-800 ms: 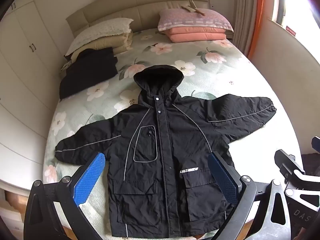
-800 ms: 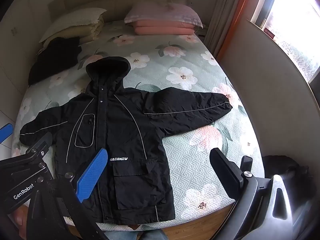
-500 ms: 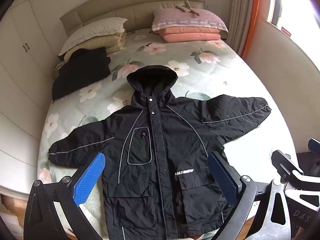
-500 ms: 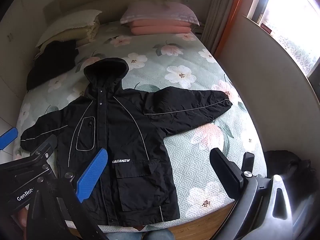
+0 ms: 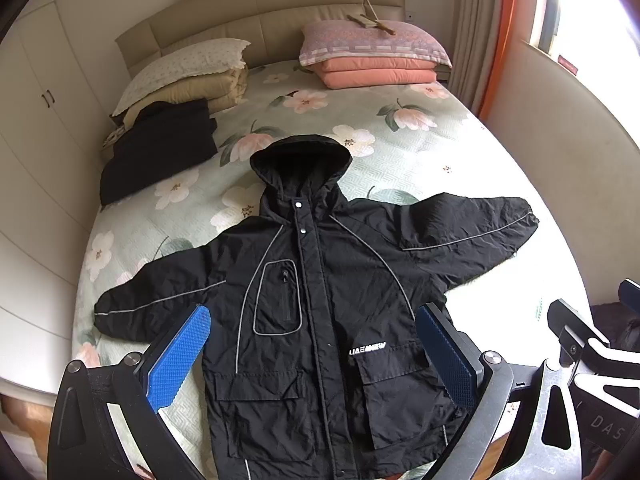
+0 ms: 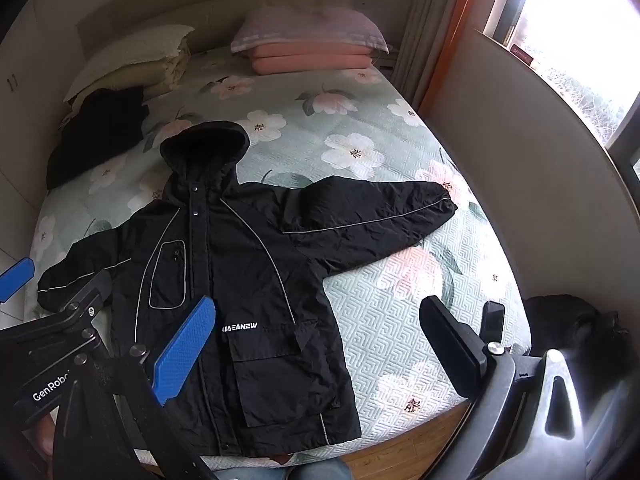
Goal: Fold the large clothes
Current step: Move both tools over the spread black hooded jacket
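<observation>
Poised above black hooded jacket point(image 5: 320, 312) spread flat on bed point(image 5: 420, 148), unfolded.
Left gripper point(image 5: 312, 356) and right gripper point(image 6: 320, 356) wide apart, empty; probably next, grasping a sleeve.

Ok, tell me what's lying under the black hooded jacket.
The black hooded jacket lies spread flat, front up, on the mint floral quilted bedspread. Flowers show around it; whatever lies directly beneath the jacket is covered.

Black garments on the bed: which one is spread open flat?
The black hooded jacket with grey piping, sleeves out, at the bed's near edge. The other black garment lies folded by the cream pillow.
</observation>
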A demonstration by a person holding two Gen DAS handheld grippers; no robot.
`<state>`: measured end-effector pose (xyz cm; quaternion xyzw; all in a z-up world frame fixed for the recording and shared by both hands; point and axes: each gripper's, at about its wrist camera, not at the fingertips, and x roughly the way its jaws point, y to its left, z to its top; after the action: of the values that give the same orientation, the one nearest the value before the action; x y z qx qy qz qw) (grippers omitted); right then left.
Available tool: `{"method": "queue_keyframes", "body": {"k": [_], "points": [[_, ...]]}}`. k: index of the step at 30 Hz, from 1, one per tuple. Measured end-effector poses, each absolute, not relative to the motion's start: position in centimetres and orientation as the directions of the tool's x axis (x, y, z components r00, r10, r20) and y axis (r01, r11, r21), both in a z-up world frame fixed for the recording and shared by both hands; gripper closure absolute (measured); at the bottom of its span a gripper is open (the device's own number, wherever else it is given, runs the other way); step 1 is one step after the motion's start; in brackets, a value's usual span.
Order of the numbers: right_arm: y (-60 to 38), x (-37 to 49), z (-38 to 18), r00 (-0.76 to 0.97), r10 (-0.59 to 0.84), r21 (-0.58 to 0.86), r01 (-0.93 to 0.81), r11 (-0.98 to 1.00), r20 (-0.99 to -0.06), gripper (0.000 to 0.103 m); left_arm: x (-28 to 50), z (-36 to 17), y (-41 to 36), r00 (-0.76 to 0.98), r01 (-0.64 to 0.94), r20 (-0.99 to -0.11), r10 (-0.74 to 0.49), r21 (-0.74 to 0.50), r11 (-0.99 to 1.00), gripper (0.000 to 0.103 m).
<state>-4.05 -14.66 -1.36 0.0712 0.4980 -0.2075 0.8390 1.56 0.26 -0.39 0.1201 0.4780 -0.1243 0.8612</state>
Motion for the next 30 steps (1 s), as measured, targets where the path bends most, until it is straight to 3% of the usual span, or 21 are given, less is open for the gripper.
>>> {"method": "queue_keyframes", "body": {"k": [30], "points": [[-15.3,-5.8,-0.8,0.380,-0.348,-0.142,0.475,0.868,-0.857,0.001,1.3,-0.5,1.7,0.494,0.328,-0.857,-0.150,0.024,0.944,0.001]]}}
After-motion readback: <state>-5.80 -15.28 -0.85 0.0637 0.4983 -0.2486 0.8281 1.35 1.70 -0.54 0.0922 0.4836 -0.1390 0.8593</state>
